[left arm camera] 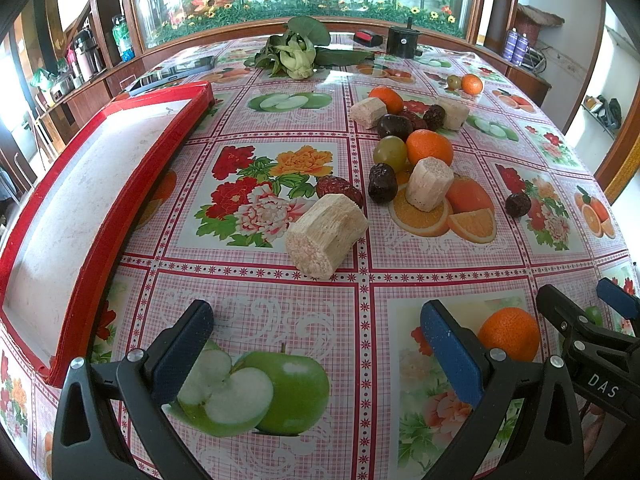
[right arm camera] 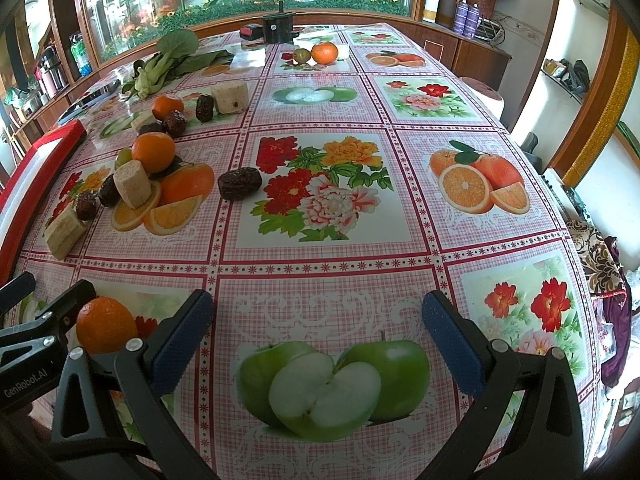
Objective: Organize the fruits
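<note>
Both your left tool (left arm camera: pixel 316 344) and right tool (right arm camera: pixel 318 334) hang with fingers spread apart, empty, above the flower-printed plastic tabletop (right arm camera: pixel 328 280). The nearest small round orange tangerine (left arm camera: pixel 509 334) sits between them, light, firm-skinned and likely to roll; pinch it across its middle. The pale fibrous sugarcane chunk (left arm camera: pixel 326 236) should be stiff; the wrinkled dark red dates (left arm camera: pixel 382 183) crowd the pile. The red-rimmed white tray (left arm camera: pixel 72 200) waits left.

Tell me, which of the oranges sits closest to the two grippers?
The lone orange lying between the left gripper and right gripper. The other oranges sit farther up the table, in the fruit pile or near the far edge.
</note>
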### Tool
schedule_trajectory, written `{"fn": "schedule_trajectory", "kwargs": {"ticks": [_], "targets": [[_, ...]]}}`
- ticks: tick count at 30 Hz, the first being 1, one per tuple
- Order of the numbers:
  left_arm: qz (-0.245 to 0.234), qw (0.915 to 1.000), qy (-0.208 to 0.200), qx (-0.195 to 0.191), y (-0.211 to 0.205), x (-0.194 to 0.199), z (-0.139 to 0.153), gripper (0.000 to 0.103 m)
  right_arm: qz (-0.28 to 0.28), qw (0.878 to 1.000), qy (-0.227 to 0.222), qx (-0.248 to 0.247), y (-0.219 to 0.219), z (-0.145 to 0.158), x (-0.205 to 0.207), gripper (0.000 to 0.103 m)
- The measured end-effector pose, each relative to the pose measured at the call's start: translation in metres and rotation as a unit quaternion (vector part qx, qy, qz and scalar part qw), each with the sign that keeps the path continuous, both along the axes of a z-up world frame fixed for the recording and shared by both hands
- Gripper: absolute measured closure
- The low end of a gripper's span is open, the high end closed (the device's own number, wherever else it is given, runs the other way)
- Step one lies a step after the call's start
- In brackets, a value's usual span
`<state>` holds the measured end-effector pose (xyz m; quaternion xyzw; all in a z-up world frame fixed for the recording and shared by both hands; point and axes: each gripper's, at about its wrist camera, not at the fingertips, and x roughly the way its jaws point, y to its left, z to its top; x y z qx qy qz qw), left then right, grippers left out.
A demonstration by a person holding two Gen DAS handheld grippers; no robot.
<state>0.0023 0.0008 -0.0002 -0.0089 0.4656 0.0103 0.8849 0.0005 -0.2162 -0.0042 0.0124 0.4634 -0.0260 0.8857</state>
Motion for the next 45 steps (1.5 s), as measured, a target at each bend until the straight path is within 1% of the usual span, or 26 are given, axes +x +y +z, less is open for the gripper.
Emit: {"fn": "schedule_trajectory", "kwargs": {"ticks": [6, 10, 13, 14, 18, 20, 22, 24, 26, 27, 29, 30, 31, 32, 33, 35, 36, 38, 40, 41, 42, 43, 45], "targets": [[0.001, 1.0, 0.003, -0.001, 0.0, 0.001, 0.0, 0.0, 0.0, 1.0, 0.007, -0.001, 0.0, 0.0, 0.0, 0.0], [-0.024, 0.9996, 0.017, 0.0, 0.006, 0.005, 0.0, 0.001, 0.013, 0.999, 0.036, -0.006, 0.0, 0.0, 0.008, 0.0], [-0.033, 0.9991, 0.024, -0.007, 0.024, 0.001, 0.004, 0.001, 0.023, 0.999, 0.049, -0.008, -0.001, 0.005, 0.01, 0.0], [-0.038, 0.999, 0.024, -0.01, 0.029, -0.001, 0.006, 0.001, 0.032, 0.998, 0.051, -0.005, -0.001, 0.009, 0.008, 0.0], [-0.074, 0.9968, 0.025, -0.016, 0.045, -0.014, 0.016, 0.001, 0.106, 0.993, 0.042, 0.016, 0.017, 0.027, 0.0, 0.0], [-0.102, 0.9945, 0.021, -0.015, 0.049, -0.024, 0.021, 0.001, 0.155, 0.987, 0.031, 0.018, 0.037, 0.035, -0.007, 0.0], [-0.125, 0.992, 0.016, -0.012, 0.049, -0.032, 0.025, 0.001, 0.195, 0.98, 0.032, 0.013, 0.058, 0.037, -0.013, 0.0], [-0.144, 0.9895, 0.012, -0.002, 0.046, -0.037, 0.027, 0.001, 0.213, 0.976, 0.04, 0.014, 0.069, 0.035, -0.013, 0.004], [-0.156, 0.9877, 0.006, 0.014, 0.043, -0.038, 0.029, 0.001, 0.224, 0.973, 0.055, 0.013, 0.08, 0.029, -0.01, 0.016], [-0.158, 0.9873, 0.006, 0.017, 0.043, -0.035, 0.03, 0.001, 0.224, 0.972, 0.066, 0.013, 0.081, 0.024, -0.005, 0.02], [-0.162, 0.9866, 0.003, 0.013, 0.045, -0.032, 0.034, 0.001, 0.223, 0.971, 0.087, 0.021, 0.082, 0.016, 0.0, 0.035], [-0.162, 0.9867, 0.003, 0.01, 0.045, -0.03, 0.034, 0.001, 0.22, 0.971, 0.095, 0.026, 0.082, 0.013, 0.002, 0.04], [-0.161, 0.9869, 0.003, 0.007, 0.047, -0.027, 0.035, 0.001, 0.217, 0.971, 0.097, 0.029, 0.082, 0.012, 0.003, 0.047], [-0.16, 0.9871, 0.003, 0.001, 0.048, -0.022, 0.038, 0.001, 0.219, 0.971, 0.09, 0.028, 0.082, 0.014, 0.002, 0.061], [-0.16, 0.9872, 0.002, -0.003, 0.048, -0.02, 0.039, 0.001, 0.228, 0.969, 0.093, 0.037, 0.083, 0.014, 0.002, 0.064], [-0.16, 0.9871, 0.001, -0.006, 0.045, -0.01, 0.043, 0.001, 0.218, 0.972, 0.088, 0.023, 0.083, 0.017, 0.0, 0.064], [-0.161, 0.9869, 0.0, -0.008, 0.043, -0.005, 0.044, 0.003, 0.215, 0.973, 0.084, 0.017, 0.081, 0.019, -0.001, 0.064], [-0.164, 0.9863, 0.003, -0.015, 0.036, 0.005, 0.048, 0.004, 0.203, 0.975, 0.082, 0.023, 0.072, 0.021, -0.002, 0.064], [-0.169, 0.9855, 0.013, -0.014, 0.029, 0.014, 0.045, 0.004, 0.192, 0.977, 0.088, 0.035, 0.064, 0.022, -0.001, 0.064], [-0.172, 0.9848, 0.02, -0.009, 0.024, 0.021, 0.042, 0.006, 0.187, 0.978, 0.09, 0.035, 0.061, 0.023, -0.001, 0.064], [-0.174, 0.9844, 0.028, -0.004, 0.021, 0.025, 0.038, 0.011, 0.184, 0.978, 0.09, 0.034, 0.059, 0.023, -0.001, 0.064], [-0.175, 0.9838, 0.039, -0.003, 0.018, 0.031, 0.033, 0.012, 0.183, 0.978, 0.089, 0.034, 0.057, 0.023, -0.002, 0.064], [-0.171, 0.9836, 0.056, -0.013, 0.018, 0.039, 0.026, 0.019, 0.178, 0.979, 0.089, 0.037, 0.053, 0.023, -0.004, 0.064]]}}
